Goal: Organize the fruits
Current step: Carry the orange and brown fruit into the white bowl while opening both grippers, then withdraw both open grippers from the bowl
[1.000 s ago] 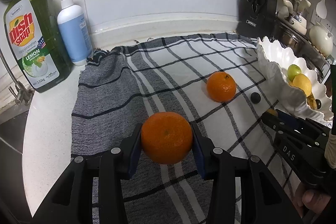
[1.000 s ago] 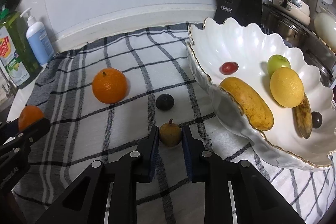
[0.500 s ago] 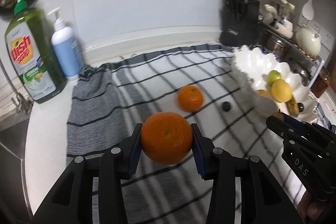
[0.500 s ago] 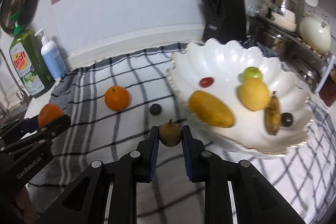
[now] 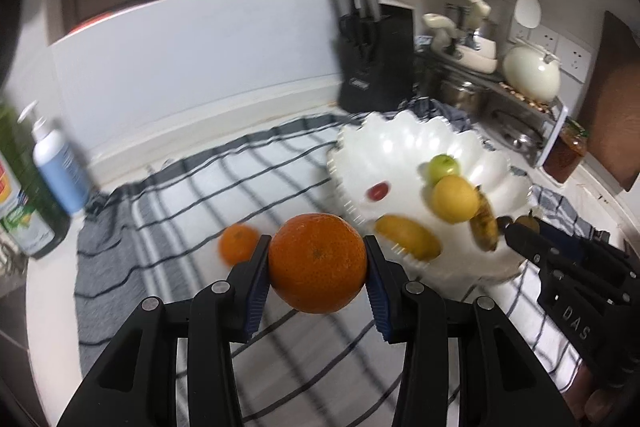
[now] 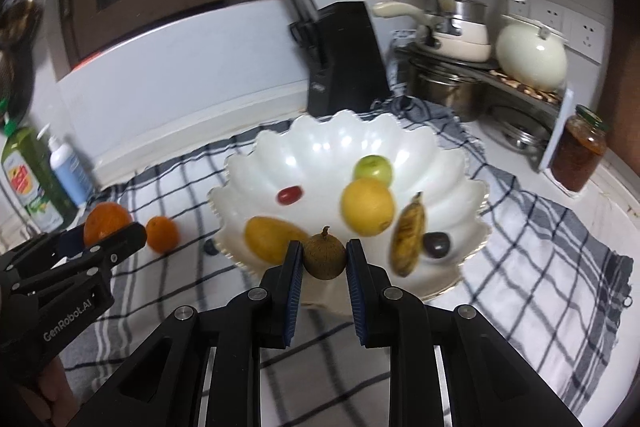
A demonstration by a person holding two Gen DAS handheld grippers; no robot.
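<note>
Oranges, yellows and white on a black-checked cloth

The held orange (image 5: 317, 263) and the second orange (image 5: 239, 243) are bright orange; the scalloped bowl (image 6: 400, 135) is glossy white, holding a yellow lemon (image 6: 367, 206), a green apple (image 6: 373, 167), a red grape (image 6: 289, 195) and a brown-spotted banana (image 6: 407, 234); the cloth (image 6: 540, 247) is white with black-grey checks; the small round fruit (image 6: 324, 255) is dull brown.

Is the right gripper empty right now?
No, the right gripper has its fingers closed on a small brown fruit, held near the white bowl.
</note>
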